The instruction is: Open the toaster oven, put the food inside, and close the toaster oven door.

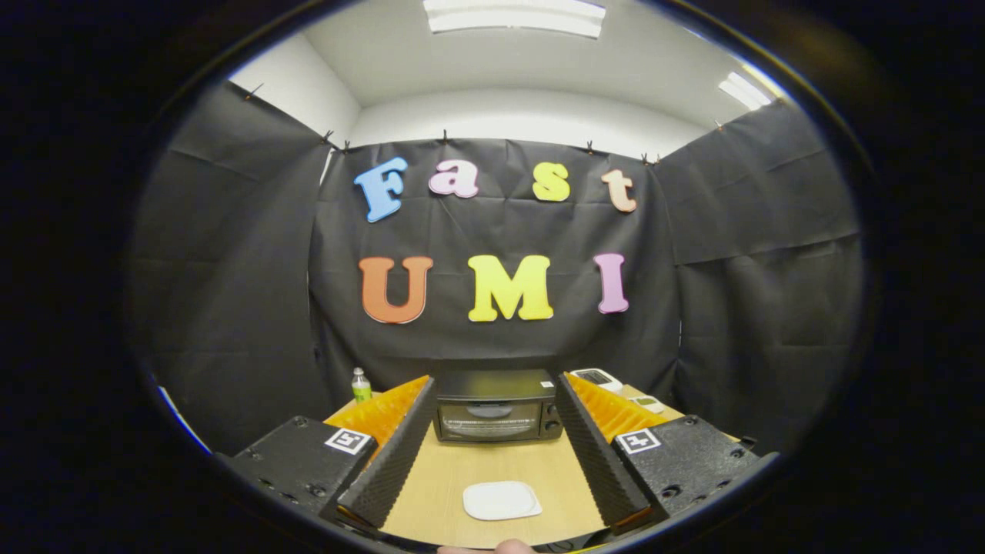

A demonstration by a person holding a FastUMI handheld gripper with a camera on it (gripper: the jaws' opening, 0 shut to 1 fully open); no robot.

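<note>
Looking forward along the gripper (496,462), the gripper view shows its two fingers (388,469) spread wide apart, released and grasping nothing, with bare wooden table (492,469) between them; the wide spread leaves a clear line of sight down the middle. Straight ahead, beyond the fingertips, stands the toaster oven (497,405) at the far side of the table, squared to the gripper; its glass door (489,421) stands upright and flush with the front, so it reads as closed, and its knobs (549,416) sit at the right of the door. Something pale and rounded shows dimly behind the glass, too faint to tell whether it is food or a reflection. Between the fingers, well short of the oven, lies a white plate (500,500), flat on the table; nothing can be made out on it. A closed door and a bare-looking plate would suit a scene with the food already inside as well as one where the food is simply elsewhere; the view does not settle which. A green bottle (361,383) stands beyond the left finger, near the cloth wall, and small white devices (599,377) lie beyond the right finger, all well clear of the oven's front. A fingertip of the person (514,547) shows nearest the camera.
</note>
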